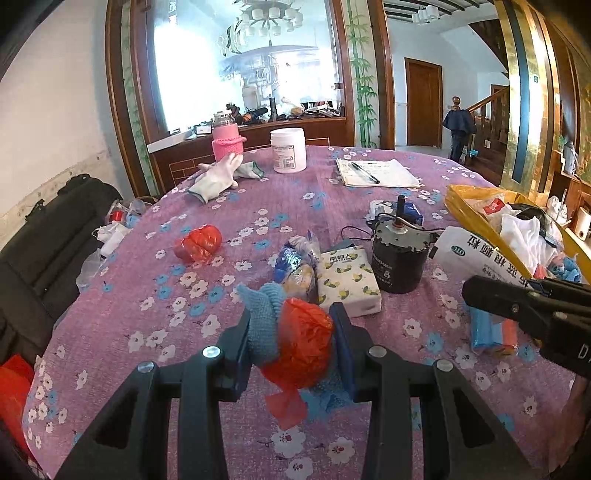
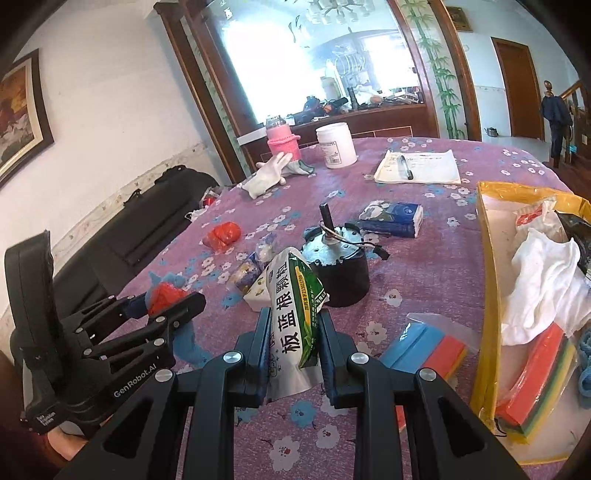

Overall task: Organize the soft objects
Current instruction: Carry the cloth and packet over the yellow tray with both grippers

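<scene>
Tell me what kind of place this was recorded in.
Most likely a home dining room: a round table under a floral tablecloth, a chandelier overhead, and a wooden staircase past the doorway.

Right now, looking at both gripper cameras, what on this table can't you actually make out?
- Yellow box contents: in the right wrist view a white cloth covers most of them and the frame edge cuts the box off.
- Writing on the papers under the pen: too small in either view.
- Lower end of the green-and-white packet: hidden between the right hand-held gripper fingers.
- White jar label: blurred.
</scene>
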A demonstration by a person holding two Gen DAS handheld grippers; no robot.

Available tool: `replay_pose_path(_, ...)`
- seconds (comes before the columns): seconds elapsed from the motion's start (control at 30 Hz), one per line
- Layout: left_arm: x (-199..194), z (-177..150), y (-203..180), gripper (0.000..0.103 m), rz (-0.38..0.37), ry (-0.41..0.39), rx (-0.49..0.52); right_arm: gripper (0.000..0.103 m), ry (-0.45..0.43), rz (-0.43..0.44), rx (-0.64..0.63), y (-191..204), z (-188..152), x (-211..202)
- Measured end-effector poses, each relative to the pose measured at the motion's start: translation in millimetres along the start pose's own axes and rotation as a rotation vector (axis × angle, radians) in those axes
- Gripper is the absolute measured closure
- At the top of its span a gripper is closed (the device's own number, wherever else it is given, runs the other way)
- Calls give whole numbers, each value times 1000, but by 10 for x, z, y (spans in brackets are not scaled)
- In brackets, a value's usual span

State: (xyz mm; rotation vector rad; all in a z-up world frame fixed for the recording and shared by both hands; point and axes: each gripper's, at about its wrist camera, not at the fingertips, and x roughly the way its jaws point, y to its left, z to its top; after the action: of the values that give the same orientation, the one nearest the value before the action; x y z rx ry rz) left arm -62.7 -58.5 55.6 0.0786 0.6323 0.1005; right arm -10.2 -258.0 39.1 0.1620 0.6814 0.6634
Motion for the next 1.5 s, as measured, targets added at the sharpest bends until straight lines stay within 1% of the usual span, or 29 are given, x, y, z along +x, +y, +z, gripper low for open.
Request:
replay_pose_path(0.17, -41, 5, -26, 66, 2, -5, 5, 78, -13, 3, 9, -20, 6, -39)
replay_pose_path(0.27, -78, 22, -60, 66, -17, -5, 11, 78, -19, 5, 24, -53, 13, -55)
replay_pose_path(0.37, -122, 49, -90, 66, -48, -8, 9, 78, -23, 0, 57, -105, 19, -69)
replay_pose_path(0.47, -145, 91, -136, 66, -102, 4, 10, 78, -33, -3, 103, -141, -28, -145)
replay_pose_path(0.6, -171, 142, -221, 66, -163, 11, 8, 78, -38, -37, 131, -167, -147, -299)
replay_pose_path(0.67, -195, 167, -268, 66, -195, 6, 9, 78, -45, -70, 138, -196, -192, -417)
replay_pose_path(0.8, -189, 206, -356, 66, -232, 12, 8, 78, -60, -112, 159, -288, -216, -597)
replay_pose_path(0.97, -205, 238, -463, 66, -262, 16, 18, 78, -78, -129, 179, -353, -237, -774)
replay_pose_path(1.17, -275, 301, -678, 66, -305, 19, 50, 78, -104, -150, 195, -417, -268, -944)
replay_pose_path(1.5, -407, 401, -1218, 66, -409, 44, 108, 78, -164, -186, 255, -701, -339, -1324)
